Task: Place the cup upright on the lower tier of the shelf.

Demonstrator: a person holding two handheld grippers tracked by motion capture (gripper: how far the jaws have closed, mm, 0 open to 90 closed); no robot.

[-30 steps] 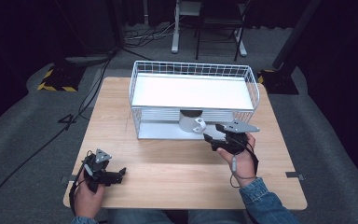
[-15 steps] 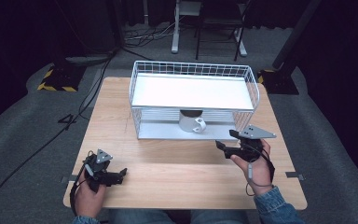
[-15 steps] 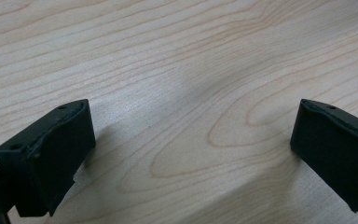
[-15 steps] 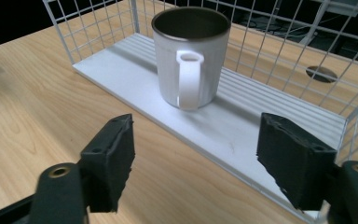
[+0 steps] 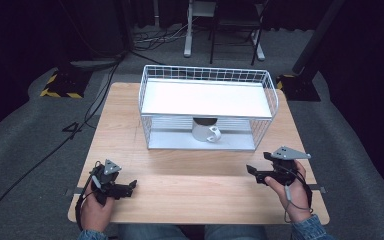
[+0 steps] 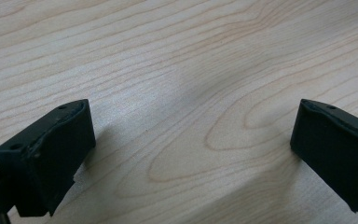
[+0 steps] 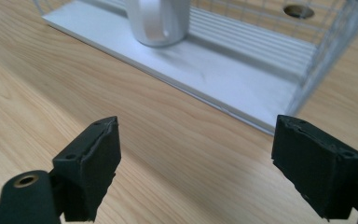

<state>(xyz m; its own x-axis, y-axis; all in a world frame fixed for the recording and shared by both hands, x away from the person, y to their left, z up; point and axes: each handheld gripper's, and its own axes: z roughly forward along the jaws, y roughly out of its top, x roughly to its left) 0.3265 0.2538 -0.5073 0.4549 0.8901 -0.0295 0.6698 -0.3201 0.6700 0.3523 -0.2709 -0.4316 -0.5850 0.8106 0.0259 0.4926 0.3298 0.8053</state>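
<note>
A white mug (image 5: 206,131) stands on the lower shelf of a white wire rack (image 5: 205,70), its handle turned toward the table's front. In the right gripper view the mug (image 7: 158,21) is ahead and apart from the jaws. My right gripper (image 5: 250,173) hovers over the wood at the front right, a little short of the rack. Its jaws have just been opening and now stand open (image 7: 196,158) with nothing between them. My left gripper (image 5: 132,185) rests at the front left, open (image 6: 191,149) over bare wood.
The wooden table (image 5: 190,175) carries the rack at its back half, with a flat white upper shelf (image 5: 205,97). The rack's white base plate (image 7: 242,84) lies just beyond my right jaws. Cables and a stand's legs (image 5: 220,45) lie on the floor behind.
My right gripper has drawn back from the mug in the rack toward the front right, and its jaws have opened wider. The mug stays on the lower shelf. The left gripper has not moved.
</note>
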